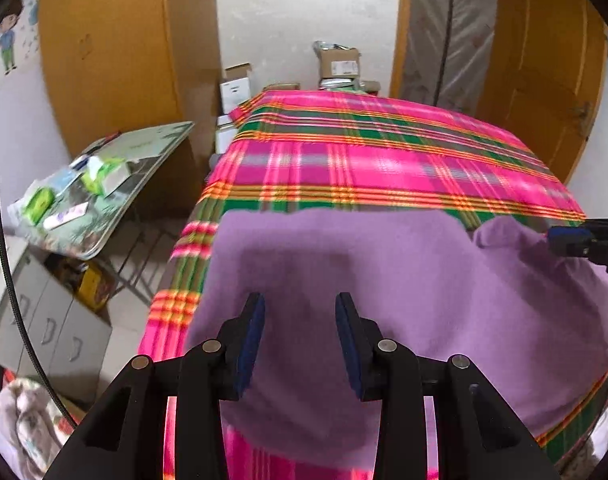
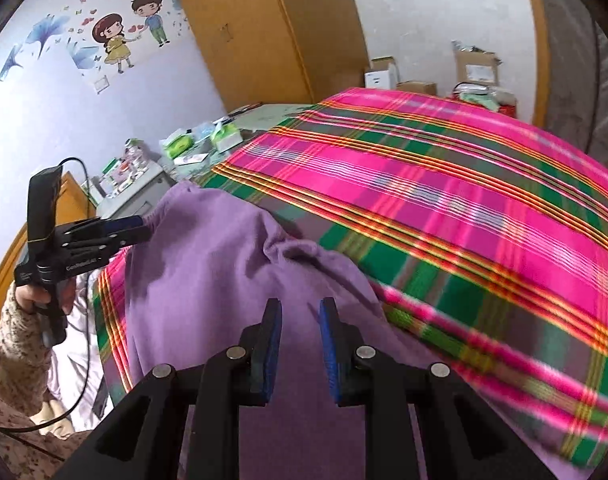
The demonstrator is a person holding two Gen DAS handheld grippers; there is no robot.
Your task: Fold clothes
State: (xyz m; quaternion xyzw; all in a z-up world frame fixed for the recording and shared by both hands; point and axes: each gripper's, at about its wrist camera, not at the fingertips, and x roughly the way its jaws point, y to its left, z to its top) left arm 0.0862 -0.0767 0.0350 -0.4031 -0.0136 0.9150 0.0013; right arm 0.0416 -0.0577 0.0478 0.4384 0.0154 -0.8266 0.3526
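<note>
A purple fleece garment point(image 1: 383, 280) lies spread on the near part of a bed covered by a pink and green plaid blanket point(image 1: 383, 148). My left gripper point(image 1: 300, 320) hangs over the garment's left part. It is open, and only smooth cloth shows through the gap. From the right wrist view, the left gripper point(image 2: 146, 230) reaches the garment's point(image 2: 208, 280) left edge, held by a hand. My right gripper point(image 2: 300, 320) is over the garment's right side, its pads a narrow gap apart with nothing pinched. A raised fold point(image 2: 292, 250) lies just ahead of it. The right gripper's tip point(image 1: 551, 236) meets that fold point(image 1: 503, 236).
A folding table point(image 1: 104, 184) with boxes and packets stands left of the bed, above grey drawers point(image 1: 44, 320). Cardboard boxes point(image 1: 335, 64) are stacked at the bed's far end, between wooden wardrobes point(image 1: 112, 52). A black cable point(image 2: 80, 380) hangs from the left gripper beside a knitted sleeve point(image 2: 12, 360).
</note>
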